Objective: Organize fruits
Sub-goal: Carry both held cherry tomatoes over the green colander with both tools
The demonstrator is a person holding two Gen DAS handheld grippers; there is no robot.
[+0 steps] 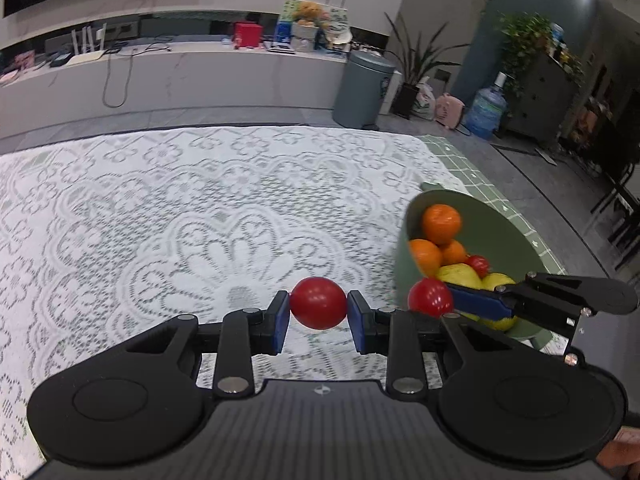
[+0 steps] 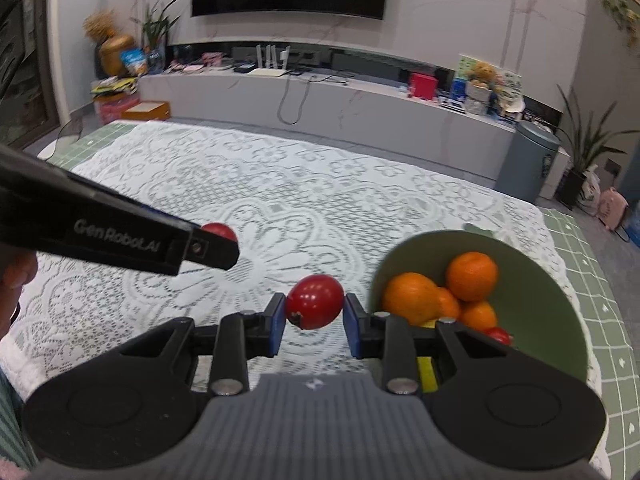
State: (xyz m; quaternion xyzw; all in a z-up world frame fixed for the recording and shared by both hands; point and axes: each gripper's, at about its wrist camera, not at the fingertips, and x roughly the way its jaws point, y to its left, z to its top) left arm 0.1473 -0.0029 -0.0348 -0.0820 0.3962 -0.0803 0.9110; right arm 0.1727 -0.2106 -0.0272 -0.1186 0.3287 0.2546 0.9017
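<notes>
Now both tongs carry a small red fruit each, above a tabletop (image 1: 120,208) covered in white lace. From the left wrist camera, the left tongs (image 1: 319,312) pinch a round red fruit (image 1: 318,303) between their blue pads, dead centre of the view. At about 3 o'clock from it, the right tongs (image 1: 444,300) come in from the right edge with the second red fruit (image 1: 430,297) at their tip, just in front of the green bowl (image 1: 496,232). Inside that bowl lie three oranges (image 1: 441,223) toward 12 o'clock, a small red fruit (image 1: 478,265) in the middle and yellow fruit (image 1: 460,275) toward 6 o'clock, partly hidden by the right tongs. From the right wrist camera, the right tongs (image 2: 314,314) are closed on a slightly elongated red fruit (image 2: 315,301) with a dark stem spot low on its left side; the bowl (image 2: 532,280) sits at 3 o'clock from it, rim close by the right pad. At 10 o'clock the left tongs (image 2: 218,246) reach in from the left edge, and a sliver of their red fruit (image 2: 218,231) shows above the black finger. Past the far edge of the tabletop stand a grey bin (image 1: 366,88) and a long low cabinet (image 2: 360,108)
</notes>
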